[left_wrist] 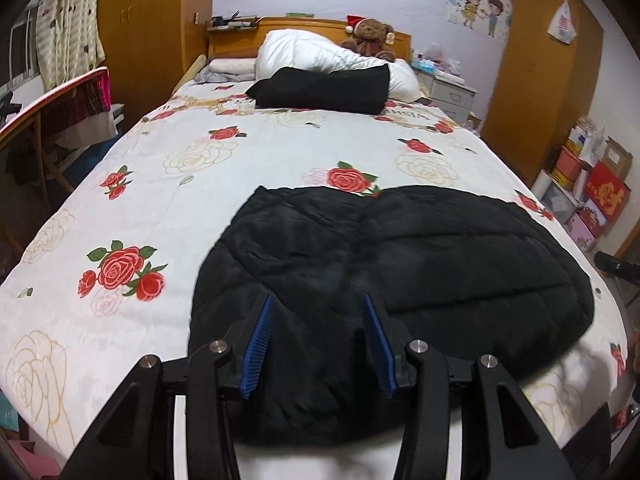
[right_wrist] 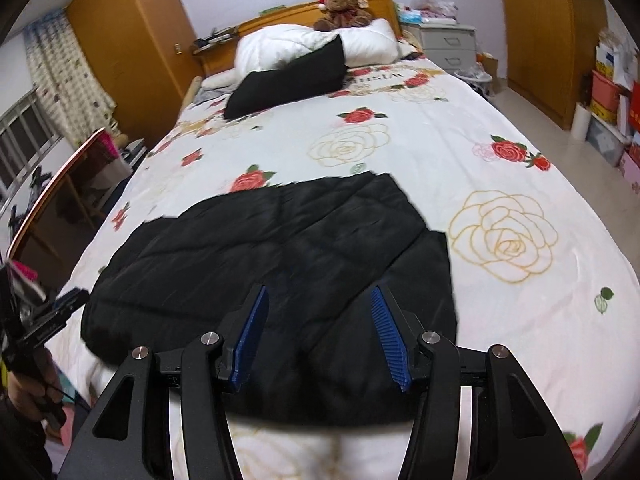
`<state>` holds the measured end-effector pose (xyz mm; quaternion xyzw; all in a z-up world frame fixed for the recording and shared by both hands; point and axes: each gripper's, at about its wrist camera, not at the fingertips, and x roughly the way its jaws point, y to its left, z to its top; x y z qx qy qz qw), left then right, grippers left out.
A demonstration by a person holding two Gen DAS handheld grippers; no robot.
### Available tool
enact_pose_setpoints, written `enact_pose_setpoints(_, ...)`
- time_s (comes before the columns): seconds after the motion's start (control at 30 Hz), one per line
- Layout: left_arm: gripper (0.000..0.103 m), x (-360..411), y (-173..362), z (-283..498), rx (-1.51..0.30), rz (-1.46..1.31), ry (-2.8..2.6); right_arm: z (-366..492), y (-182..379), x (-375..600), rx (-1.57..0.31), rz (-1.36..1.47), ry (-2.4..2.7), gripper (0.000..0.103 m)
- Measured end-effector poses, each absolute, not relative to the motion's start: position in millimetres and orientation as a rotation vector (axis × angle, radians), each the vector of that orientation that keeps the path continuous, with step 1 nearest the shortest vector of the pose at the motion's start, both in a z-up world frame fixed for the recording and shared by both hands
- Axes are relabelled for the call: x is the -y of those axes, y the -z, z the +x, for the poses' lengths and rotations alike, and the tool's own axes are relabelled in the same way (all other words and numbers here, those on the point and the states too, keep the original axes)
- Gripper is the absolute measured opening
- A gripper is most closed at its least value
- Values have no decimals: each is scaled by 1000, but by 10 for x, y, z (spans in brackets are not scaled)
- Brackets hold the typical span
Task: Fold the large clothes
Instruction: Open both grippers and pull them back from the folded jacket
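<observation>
The left gripper [left_wrist: 318, 340] and the right gripper [right_wrist: 320, 338] look alike: matte black linkage arms with triangular cut-outs, round silver pivot screws, and blue ribbed pads [left_wrist: 258, 350] on the fingers. At nine o'clock, a bare-skinned hand [right_wrist: 24, 390].

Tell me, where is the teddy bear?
The teddy bear sits at the far end of the bed, against the wooden headboard, on the white duvet.

open bedspread [left_wrist: 200, 168] around black jacket [left_wrist: 400, 256], folded black garment [left_wrist: 324, 88] far
</observation>
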<state>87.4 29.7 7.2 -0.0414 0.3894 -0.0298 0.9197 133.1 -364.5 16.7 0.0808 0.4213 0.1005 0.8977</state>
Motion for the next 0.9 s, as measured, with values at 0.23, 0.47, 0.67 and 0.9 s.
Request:
enact_pose_setpoints(0.23, 49, 91, 176, 839, -863, -10, 107, 1202, 252, 3386, -956, 70, -202, 54)
enact_pose_setpoints(0.47, 49, 126, 174, 808, -886, -39, 84, 1170, 277, 3503, -976, 85, -191, 54)
enact_pose_setpoints(0.67, 49, 203, -41, 551, -859, -53, 95, 919, 21, 3402, -930, 101, -216, 54)
enact_pose_setpoints(0.9, 55, 286, -259, 178, -828, -63, 111, 519, -218, 3202, -878, 78, -244, 57)
